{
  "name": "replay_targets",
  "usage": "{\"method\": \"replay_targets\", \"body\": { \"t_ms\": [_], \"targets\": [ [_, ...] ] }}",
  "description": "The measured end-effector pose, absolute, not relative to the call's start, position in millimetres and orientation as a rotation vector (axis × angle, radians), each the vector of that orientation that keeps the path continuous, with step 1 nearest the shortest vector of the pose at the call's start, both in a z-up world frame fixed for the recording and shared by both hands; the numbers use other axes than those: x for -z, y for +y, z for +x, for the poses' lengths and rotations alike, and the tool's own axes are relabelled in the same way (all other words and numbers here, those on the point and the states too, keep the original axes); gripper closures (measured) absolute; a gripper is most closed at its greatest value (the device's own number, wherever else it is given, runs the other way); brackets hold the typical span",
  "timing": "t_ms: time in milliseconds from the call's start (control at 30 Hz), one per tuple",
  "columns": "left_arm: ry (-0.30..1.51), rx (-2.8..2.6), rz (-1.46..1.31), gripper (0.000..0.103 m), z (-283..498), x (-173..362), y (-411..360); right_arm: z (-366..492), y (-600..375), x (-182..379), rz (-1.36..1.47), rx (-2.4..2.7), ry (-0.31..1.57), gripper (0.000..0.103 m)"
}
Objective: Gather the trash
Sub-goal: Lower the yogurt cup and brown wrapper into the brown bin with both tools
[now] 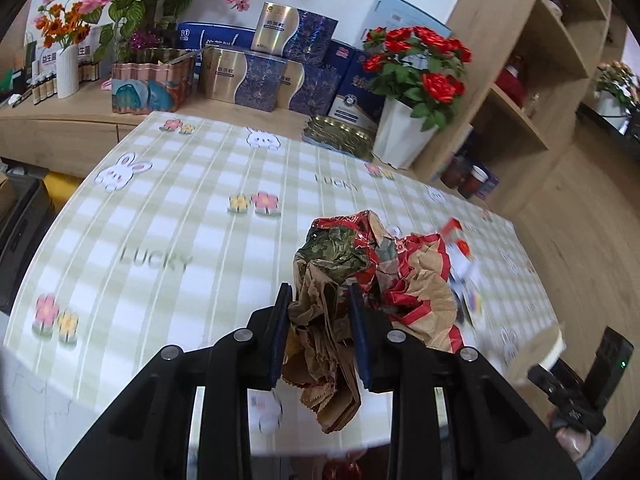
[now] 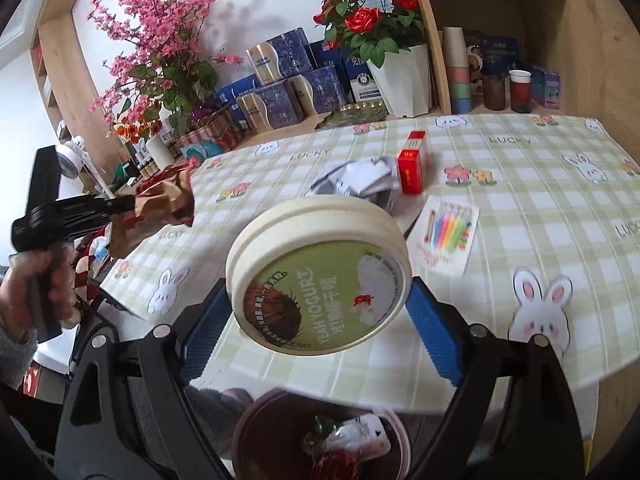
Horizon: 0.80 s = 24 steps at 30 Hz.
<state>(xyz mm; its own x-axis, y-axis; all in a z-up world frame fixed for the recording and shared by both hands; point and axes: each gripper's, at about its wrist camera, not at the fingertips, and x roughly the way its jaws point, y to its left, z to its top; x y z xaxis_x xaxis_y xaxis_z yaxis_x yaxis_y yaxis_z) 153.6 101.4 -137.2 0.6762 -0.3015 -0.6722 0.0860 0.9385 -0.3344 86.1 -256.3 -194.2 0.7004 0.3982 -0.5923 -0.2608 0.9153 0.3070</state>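
Observation:
My left gripper (image 1: 320, 308) is shut on a crumpled brown and red paper bag (image 1: 360, 264), held above the checked tablecloth (image 1: 160, 220). From the right wrist view that same gripper (image 2: 120, 204) shows at the far left, carried by a hand, with the bag (image 2: 160, 208) bunched in its jaws. My right gripper (image 2: 320, 316) is shut on a round cream yogurt tub (image 2: 320, 272), tilted, with its green label facing the camera. Below it, off the table edge, stands a dark round bin (image 2: 272, 432) with wrappers inside. A red box (image 2: 412, 164), crumpled white paper (image 2: 356, 178) and a candle packet (image 2: 448, 232) lie on the table.
Along the far edge of the table stand blue and gold gift boxes (image 1: 256, 76), a white pot of red roses (image 1: 404, 132) and a tin with pink blossoms (image 1: 148, 84). A wooden shelf unit (image 1: 520, 92) with cups stands at the right.

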Motion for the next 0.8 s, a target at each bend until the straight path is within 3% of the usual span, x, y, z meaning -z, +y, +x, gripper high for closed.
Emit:
{"method": "replay_targets", "body": {
  "t_ms": [467, 800],
  "targets": [
    [0.818, 0.351, -0.245, 0.085, 79.1, 146.9, 42.4, 10.4, -256.1, 233.5, 0.232, -0.350, 0.787, 0.017],
    [0.792, 0.349, -0.211, 0.085, 35.6, 152.7, 33.6, -3.1, -235.3, 287.0, 0.184, -0.378, 0.954, 0.016]
  ]
}}
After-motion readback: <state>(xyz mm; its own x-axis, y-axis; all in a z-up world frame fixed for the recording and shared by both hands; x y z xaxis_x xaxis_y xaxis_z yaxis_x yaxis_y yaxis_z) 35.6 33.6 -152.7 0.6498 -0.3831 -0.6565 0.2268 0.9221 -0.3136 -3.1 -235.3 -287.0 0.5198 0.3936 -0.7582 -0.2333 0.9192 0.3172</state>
